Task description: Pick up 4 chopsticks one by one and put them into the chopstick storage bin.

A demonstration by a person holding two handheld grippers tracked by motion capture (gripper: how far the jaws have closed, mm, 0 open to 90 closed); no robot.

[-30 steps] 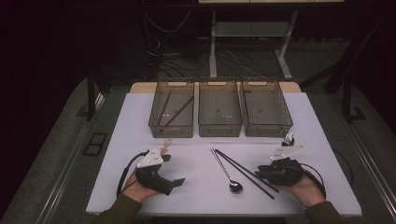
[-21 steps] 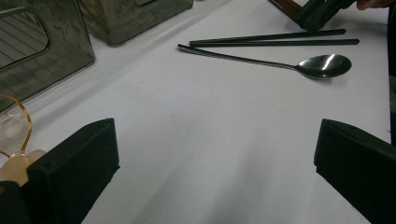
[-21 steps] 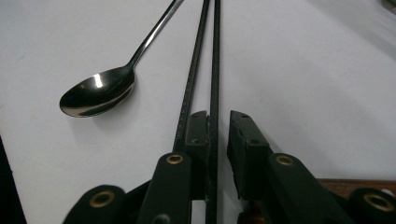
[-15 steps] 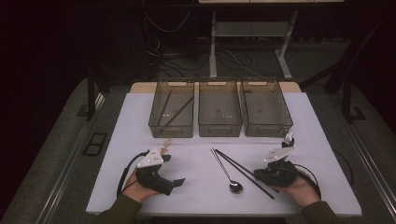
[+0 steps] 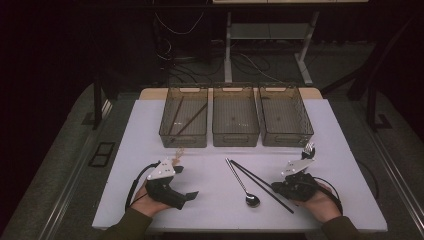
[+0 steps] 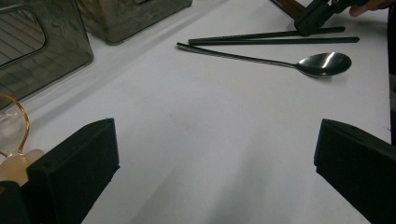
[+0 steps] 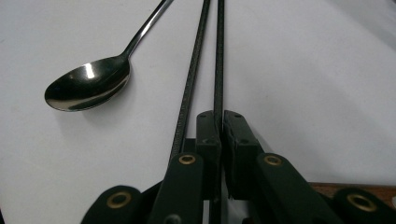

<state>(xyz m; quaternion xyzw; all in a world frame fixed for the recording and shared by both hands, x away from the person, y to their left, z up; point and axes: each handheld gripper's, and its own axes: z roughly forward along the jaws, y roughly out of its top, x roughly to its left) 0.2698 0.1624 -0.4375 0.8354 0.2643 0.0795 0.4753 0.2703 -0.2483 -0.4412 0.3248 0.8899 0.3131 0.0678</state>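
White table (image 5: 210, 200): the right gripper (image 7: 219, 122) pinches one black chopstick (image 7: 218, 56); left gripper (image 6: 210, 172) jaws spread. Risk: lifting drags the second chopstick (image 7: 191, 79), at 11 o'clock, against the spoon (image 7: 88, 86).

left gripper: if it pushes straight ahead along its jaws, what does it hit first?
Probably the spoon. The left gripper has its jaws wide open over bare table, and the spoon's handle lies first across that line, with the two black chopsticks just beyond. Depth is hard to judge.

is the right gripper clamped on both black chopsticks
No, the right gripper pinches one chopstick; the other chopstick lies beside its jaws.
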